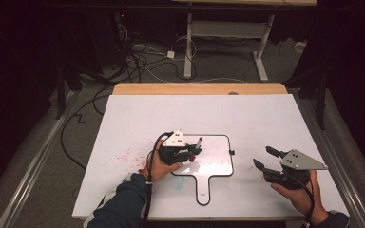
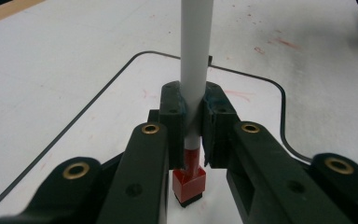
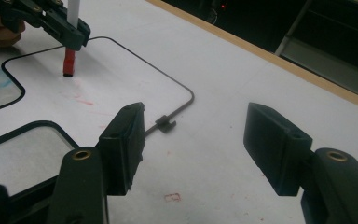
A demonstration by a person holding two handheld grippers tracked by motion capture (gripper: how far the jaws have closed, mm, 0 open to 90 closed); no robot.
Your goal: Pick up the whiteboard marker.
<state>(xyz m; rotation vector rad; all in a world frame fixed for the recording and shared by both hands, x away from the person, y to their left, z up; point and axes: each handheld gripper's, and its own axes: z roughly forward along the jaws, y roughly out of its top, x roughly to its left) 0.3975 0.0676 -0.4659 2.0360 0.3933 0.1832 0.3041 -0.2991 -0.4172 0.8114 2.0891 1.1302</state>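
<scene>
So the marker (image 2: 195, 70) stood pretty much upright over the small whiteboard (image 1: 218, 166), red tip end down and touching or just off the board, white barrel pointing up. The left gripper (image 2: 194, 135) was clamped tight on the barrel just above the red part. The right gripper (image 3: 193, 144) sat off to the board's right side, jaws spread wide, holding nothing.

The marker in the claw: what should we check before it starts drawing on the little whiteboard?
1. Left claw shut on the marker: ok.
2. Marker's red end points down at the whiteboard: ok.
3. Tip touching the board: cannot tell.
4. Cap off: cannot tell.
5. Right claw open and off to the side of the board: ok.
6. Board clean: not ok, faint red smudges.
</scene>
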